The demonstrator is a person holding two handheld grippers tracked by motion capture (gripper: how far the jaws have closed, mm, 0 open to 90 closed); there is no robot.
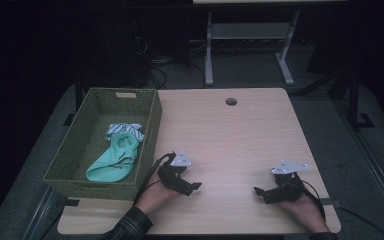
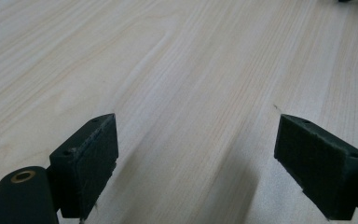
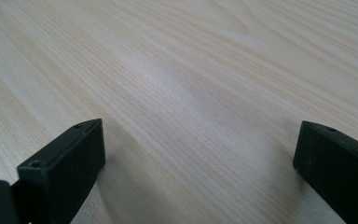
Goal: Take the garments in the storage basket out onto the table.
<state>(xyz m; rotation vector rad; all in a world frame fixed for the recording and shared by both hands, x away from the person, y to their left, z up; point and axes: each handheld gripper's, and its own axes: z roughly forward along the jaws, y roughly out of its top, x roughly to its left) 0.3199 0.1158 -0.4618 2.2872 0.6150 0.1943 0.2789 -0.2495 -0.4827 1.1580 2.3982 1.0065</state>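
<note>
You sit at a light wood-grain table (image 1: 240,135) with a round cable hole (image 1: 231,101) near its far edge. Grey carpet (image 1: 260,70) lies beyond it, where a white metal desk frame (image 1: 250,35) stands and cables (image 1: 155,62) tangle. The room behind is dark.

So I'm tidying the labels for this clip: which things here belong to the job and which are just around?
In the job:
- left gripper, open
- right gripper, open
- green basket
- mint sock inside it
- striped cloth inside it

Just around:
- table
- white frame on the floor behind
</note>
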